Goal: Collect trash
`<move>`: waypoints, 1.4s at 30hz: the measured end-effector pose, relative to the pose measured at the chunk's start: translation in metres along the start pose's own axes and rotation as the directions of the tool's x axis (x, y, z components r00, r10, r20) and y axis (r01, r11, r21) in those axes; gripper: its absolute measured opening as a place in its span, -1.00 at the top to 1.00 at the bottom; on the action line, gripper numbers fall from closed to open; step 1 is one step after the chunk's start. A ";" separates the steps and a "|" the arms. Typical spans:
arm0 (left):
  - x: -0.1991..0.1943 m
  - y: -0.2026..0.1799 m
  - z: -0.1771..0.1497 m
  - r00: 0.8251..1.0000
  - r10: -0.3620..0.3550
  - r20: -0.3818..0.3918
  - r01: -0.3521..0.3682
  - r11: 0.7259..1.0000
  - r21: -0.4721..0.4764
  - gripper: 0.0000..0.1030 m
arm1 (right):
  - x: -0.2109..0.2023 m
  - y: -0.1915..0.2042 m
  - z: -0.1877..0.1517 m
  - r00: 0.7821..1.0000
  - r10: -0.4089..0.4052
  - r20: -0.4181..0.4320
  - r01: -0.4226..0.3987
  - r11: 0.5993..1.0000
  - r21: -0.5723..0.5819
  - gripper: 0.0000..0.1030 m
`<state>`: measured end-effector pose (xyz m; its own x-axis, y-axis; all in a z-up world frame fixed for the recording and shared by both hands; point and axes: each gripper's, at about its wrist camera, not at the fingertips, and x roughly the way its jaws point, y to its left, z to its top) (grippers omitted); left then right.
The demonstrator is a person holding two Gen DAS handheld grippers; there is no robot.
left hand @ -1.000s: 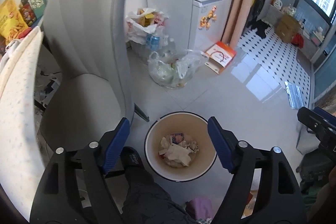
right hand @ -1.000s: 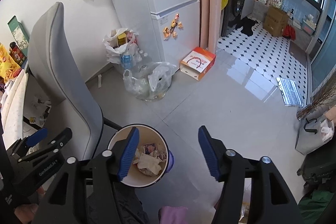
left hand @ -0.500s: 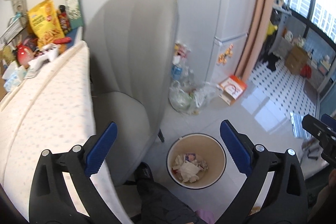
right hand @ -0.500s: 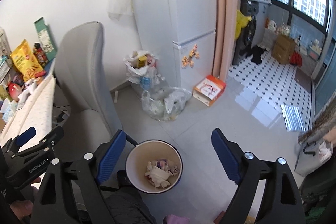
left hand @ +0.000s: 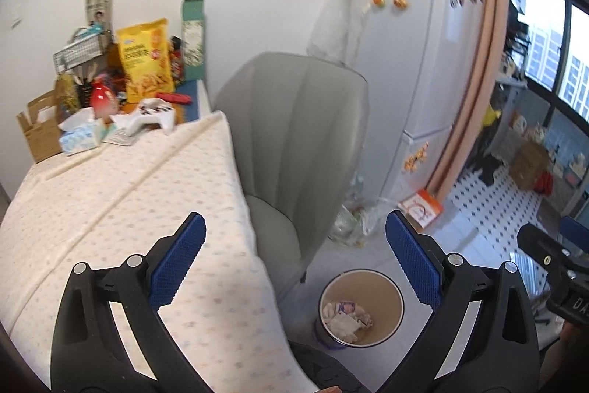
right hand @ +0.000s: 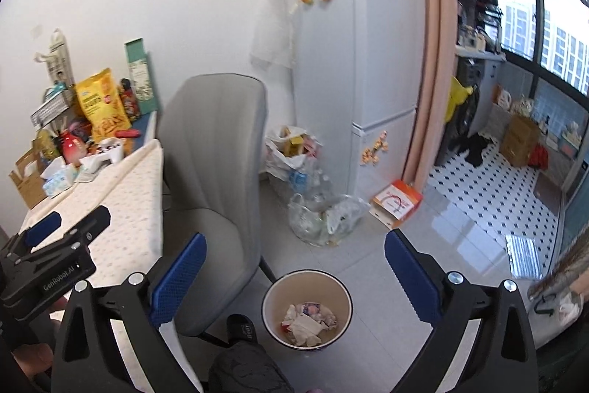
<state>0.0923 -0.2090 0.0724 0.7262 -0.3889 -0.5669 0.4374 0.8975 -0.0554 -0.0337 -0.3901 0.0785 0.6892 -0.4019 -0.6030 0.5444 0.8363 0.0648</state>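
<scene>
Hovering with nothing held: the left claw [left hand: 294, 267] gapes wide and the right claw [right hand: 294, 277] is spreading. Crumpled trash [right hand: 308, 318] sits in the bin [right hand: 270, 297] on the near floor; the near tabletop [left hand: 121, 194] looks cleared.

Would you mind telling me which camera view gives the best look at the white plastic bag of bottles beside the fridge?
The right wrist view: the white plastic bag of bottles stands in the open beside the fridge, contents visible. In the left wrist view, the grey chair hides it entirely.
</scene>
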 end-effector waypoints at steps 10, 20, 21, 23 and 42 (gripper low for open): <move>-0.068 0.031 -0.001 0.995 0.039 0.090 -0.038 0.999 -0.015 -0.89 | -0.067 0.040 -0.001 0.995 0.039 0.096 -0.035 0.998 -0.045 -0.85; -0.125 0.063 -0.021 0.982 0.115 0.149 -0.105 0.991 -0.078 -0.89 | -0.119 0.074 -0.021 0.984 0.095 0.150 -0.076 0.989 -0.131 -0.85; -0.131 0.064 -0.024 0.980 0.124 0.154 -0.113 0.990 -0.082 -0.89 | -0.125 0.076 -0.024 0.982 0.103 0.159 -0.082 0.988 -0.133 -0.85; -0.144 0.068 -0.029 0.976 0.136 0.169 -0.122 0.988 -0.091 -0.89 | -0.136 0.078 -0.030 0.978 0.115 0.175 -0.092 0.986 -0.137 -0.85; -0.244 0.086 -0.064 0.927 0.238 0.290 -0.205 0.969 -0.139 -0.89 | -0.218 0.095 -0.065 0.938 0.205 0.278 -0.153 0.968 -0.200 -0.85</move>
<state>-0.0813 -0.0236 0.1529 0.9310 -0.2072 -0.3005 0.2009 0.9782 -0.0518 -0.1631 -0.1994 0.1645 0.8915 -0.3090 -0.3314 0.3262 0.9453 -0.0039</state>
